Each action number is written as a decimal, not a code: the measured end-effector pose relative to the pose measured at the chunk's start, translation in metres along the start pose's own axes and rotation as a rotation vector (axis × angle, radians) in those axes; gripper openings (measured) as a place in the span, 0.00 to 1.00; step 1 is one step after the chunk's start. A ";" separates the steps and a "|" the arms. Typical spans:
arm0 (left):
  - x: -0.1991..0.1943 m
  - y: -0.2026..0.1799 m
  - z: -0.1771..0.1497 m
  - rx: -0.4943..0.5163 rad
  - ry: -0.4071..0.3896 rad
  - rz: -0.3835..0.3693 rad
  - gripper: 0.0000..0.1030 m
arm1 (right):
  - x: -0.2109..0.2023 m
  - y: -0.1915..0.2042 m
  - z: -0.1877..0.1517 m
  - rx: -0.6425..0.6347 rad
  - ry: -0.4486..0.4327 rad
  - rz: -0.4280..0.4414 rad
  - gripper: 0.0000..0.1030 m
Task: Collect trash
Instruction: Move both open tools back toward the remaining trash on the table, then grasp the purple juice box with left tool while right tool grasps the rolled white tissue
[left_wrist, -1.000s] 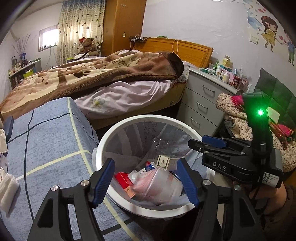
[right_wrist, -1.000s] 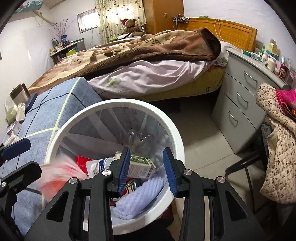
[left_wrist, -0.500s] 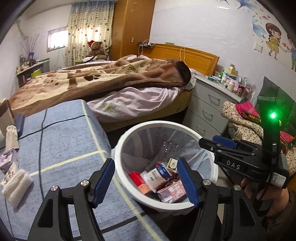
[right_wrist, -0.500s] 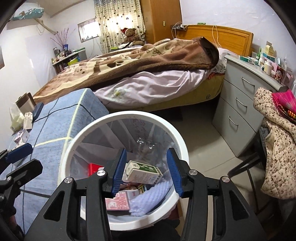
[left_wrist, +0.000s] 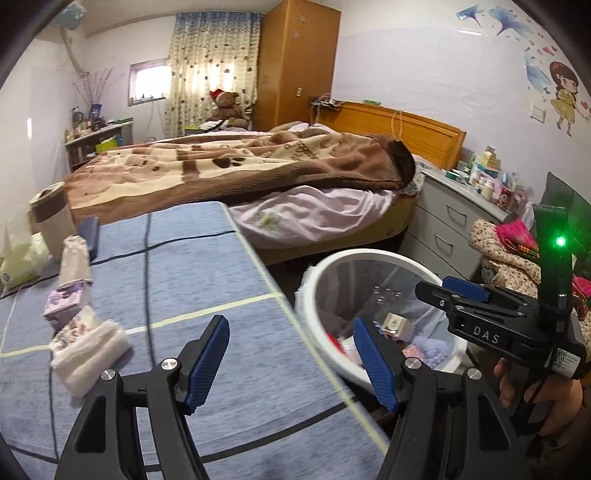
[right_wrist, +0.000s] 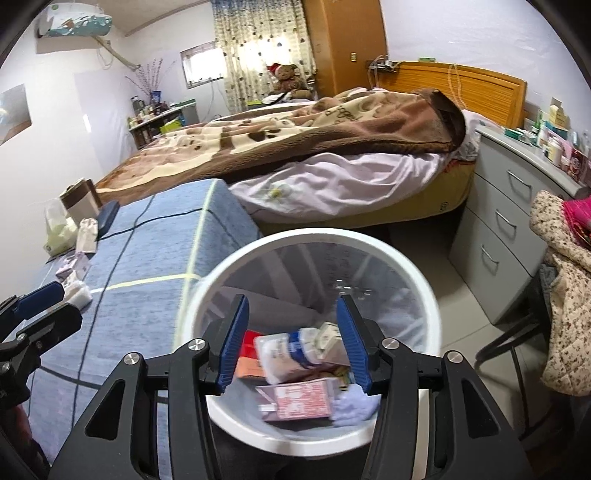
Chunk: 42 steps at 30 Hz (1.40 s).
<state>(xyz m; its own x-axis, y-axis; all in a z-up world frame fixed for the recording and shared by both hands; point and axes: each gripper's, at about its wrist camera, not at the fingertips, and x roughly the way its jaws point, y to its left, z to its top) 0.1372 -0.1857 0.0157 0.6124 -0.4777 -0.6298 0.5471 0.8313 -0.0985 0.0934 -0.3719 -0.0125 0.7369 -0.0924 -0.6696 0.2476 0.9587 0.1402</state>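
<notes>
- My white round bin (right_wrist: 424, 291) stood upright beside the blue-covered table, lined with a clear bag — cartons and wrappers (right_wrist: 295, 369) piled inside.
- White tissue wads (left_wrist: 88, 350) still lay on the table.

My room is lit by soft daylight from the window (left_wrist: 147, 83) and through the curtain (left_wrist: 212, 74), which glows almost white in the middle. The walls look pale and a little washed out. Shadows are weak. On my right claw (left_wrist: 463, 295) a green lamp (left_wrist: 560, 242) shines with a small halo. Both views bend strongly at the edges, with black corners. The trash (right_wrist: 295, 369) in the bin (right_wrist: 424, 280) is smeared by motion blur, and the tissues (left_wrist: 88, 347) are soft too.
</notes>
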 end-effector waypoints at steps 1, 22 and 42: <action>-0.003 0.006 -0.001 -0.007 -0.004 0.003 0.67 | 0.000 0.004 0.000 -0.004 -0.002 0.007 0.51; -0.041 0.160 -0.037 -0.202 -0.026 0.221 0.67 | 0.040 0.110 0.009 -0.139 0.029 0.198 0.57; -0.039 0.272 -0.045 -0.271 0.010 0.267 0.67 | 0.083 0.216 -0.011 -0.188 0.213 0.446 0.57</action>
<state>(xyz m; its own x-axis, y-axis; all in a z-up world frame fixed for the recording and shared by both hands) 0.2364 0.0716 -0.0208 0.7065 -0.2324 -0.6685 0.1977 0.9718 -0.1289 0.2006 -0.1699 -0.0460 0.5962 0.3733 -0.7108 -0.1922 0.9260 0.3250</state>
